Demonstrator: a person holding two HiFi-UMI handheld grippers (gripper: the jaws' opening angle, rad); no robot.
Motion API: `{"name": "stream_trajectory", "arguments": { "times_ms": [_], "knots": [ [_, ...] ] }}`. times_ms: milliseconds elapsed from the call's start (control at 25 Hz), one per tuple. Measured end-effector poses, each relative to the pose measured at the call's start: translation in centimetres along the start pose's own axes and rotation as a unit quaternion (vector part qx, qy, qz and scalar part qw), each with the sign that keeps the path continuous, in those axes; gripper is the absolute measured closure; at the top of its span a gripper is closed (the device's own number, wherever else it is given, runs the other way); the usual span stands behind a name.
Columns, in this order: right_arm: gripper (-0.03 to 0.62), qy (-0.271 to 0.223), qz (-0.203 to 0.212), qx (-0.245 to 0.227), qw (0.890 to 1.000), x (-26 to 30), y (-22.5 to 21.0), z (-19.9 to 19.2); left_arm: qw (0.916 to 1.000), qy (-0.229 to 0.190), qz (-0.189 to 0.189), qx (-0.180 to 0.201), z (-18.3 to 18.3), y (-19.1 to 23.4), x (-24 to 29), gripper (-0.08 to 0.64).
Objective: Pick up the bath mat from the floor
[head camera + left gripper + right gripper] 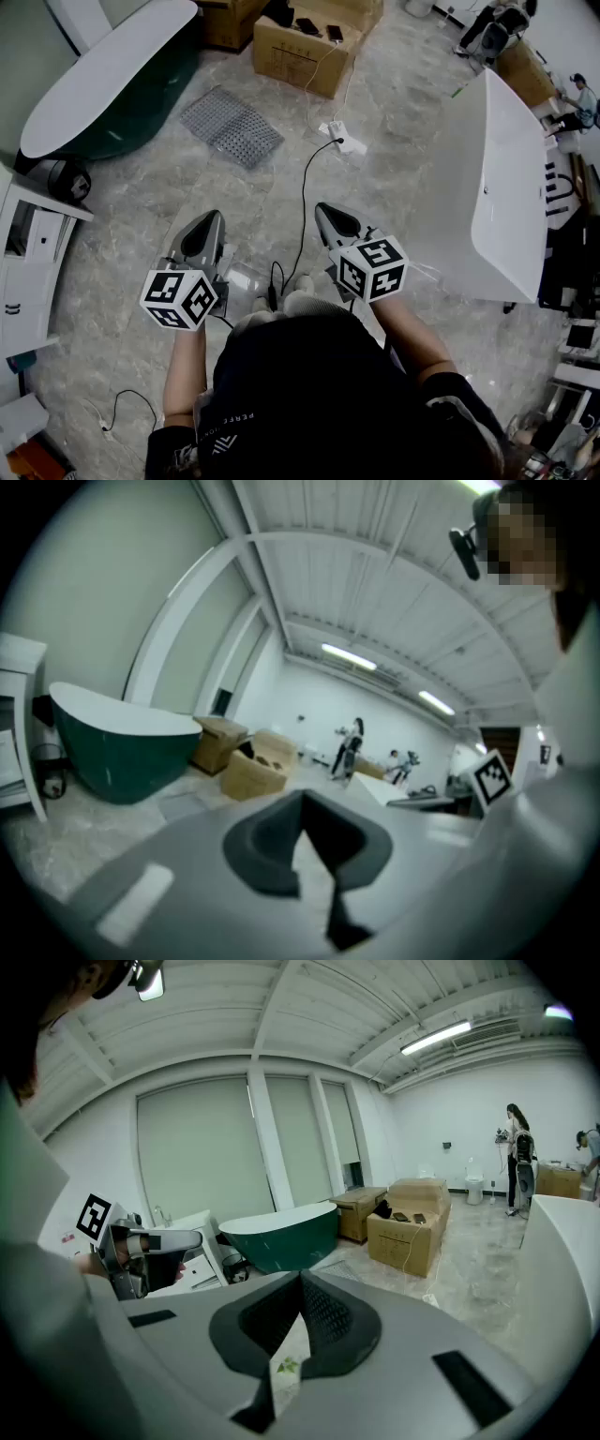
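Observation:
The bath mat is a grey, gridded rectangle lying flat on the marble floor, well ahead of both grippers. In the left gripper view it shows as a dull grey patch on the floor in front of the green tub. My left gripper is held at waist height and points forward, its jaws shut with nothing between them. My right gripper sits beside it at the same height, also shut and empty. Both are far from the mat.
A green bathtub with a white rim stands at far left, and a white bathtub at right. Cardboard boxes sit behind the mat. A black cable and white power strip run across the floor. A white cabinet is at left.

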State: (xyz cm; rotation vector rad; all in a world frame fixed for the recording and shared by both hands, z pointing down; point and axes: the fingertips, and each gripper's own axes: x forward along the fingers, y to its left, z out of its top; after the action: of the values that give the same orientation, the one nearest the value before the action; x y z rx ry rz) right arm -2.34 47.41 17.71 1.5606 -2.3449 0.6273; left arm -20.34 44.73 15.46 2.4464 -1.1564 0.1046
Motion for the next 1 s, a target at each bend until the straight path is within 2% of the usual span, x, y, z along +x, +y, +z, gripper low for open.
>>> {"name": "stream_trajectory", "arguments": {
  "times_ms": [320,720,1000],
  "knots": [
    [0.601,0.001,0.006,0.027,1.000,-0.7,-3.9,-0.9,0.9999,0.008,0.007,-0.009,-1.2,-2.6,2.7,0.555],
    [0.601,0.004,0.049,0.035,0.998,0.7,-7.5,0.3,0.9996,-0.001,0.024,-0.016,-0.4,-3.4,5.5,0.554],
    [0.601,0.013,0.083,0.031,0.996,1.8,-8.9,0.3,0.9980,0.006,0.061,-0.012,-1.3,-3.6,7.0,0.554]
  ]
}}
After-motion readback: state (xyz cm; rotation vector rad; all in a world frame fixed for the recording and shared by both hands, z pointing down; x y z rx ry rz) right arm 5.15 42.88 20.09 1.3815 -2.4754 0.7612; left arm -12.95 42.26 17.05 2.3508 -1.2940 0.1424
